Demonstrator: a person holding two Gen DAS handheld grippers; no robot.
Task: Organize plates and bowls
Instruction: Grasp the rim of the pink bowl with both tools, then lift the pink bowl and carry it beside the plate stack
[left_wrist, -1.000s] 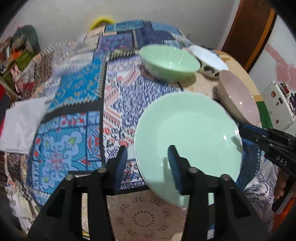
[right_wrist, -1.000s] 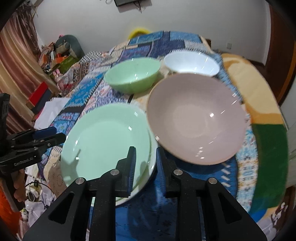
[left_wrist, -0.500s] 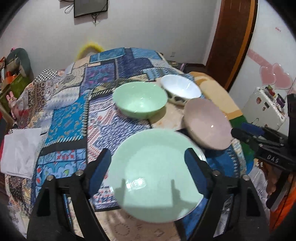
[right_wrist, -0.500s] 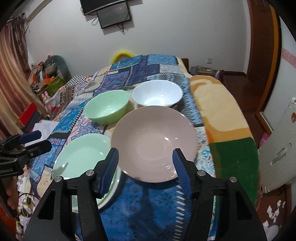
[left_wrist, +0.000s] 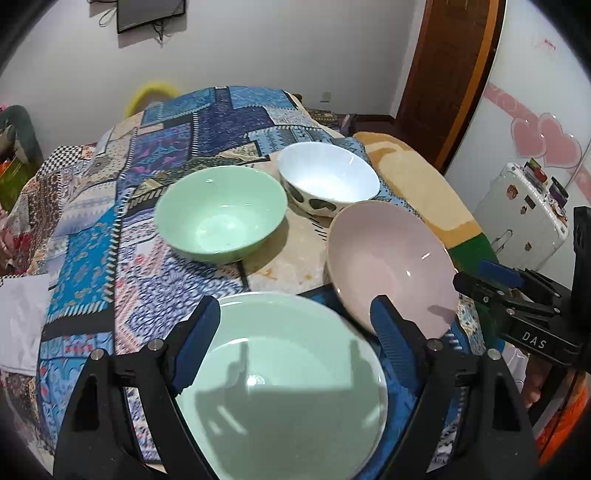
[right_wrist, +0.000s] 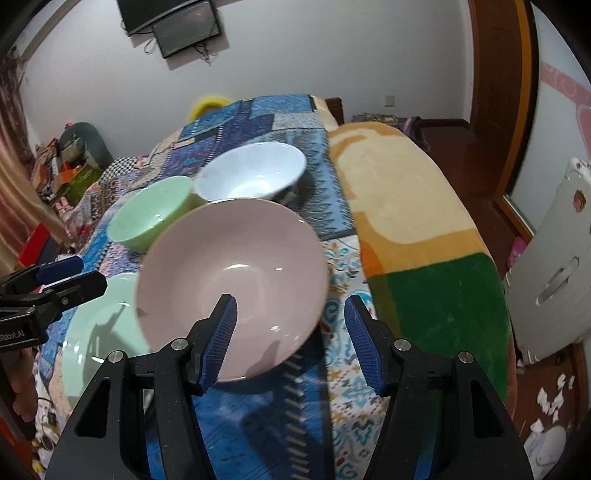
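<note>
A pale green plate (left_wrist: 280, 376) lies flat on the patchwork cloth (left_wrist: 88, 236), right below my left gripper (left_wrist: 295, 317). That gripper is open and its fingers stand wide apart above the plate without touching it. To its right, a pink plate (right_wrist: 232, 284) overlaps the green plate (right_wrist: 99, 332) at the edge. My right gripper (right_wrist: 291, 314) hovers open over the pink plate's near rim, and its pads press on nothing. Behind them stand a green bowl (left_wrist: 221, 214) and a white bowl (left_wrist: 328, 181). Each gripper shows at the edge of the other's view.
An orange and green blanket (right_wrist: 406, 206) covers the right side of the surface. A white folded cloth (left_wrist: 18, 325) lies at the left edge. A white case (left_wrist: 517, 218) stands on the floor to the right, near a brown door. Clutter is piled at far left.
Both grippers have opened wide and pulled back from the green plate's rim. The right gripper, nearly shut at the rim a second ago, now faces the pink plate.
</note>
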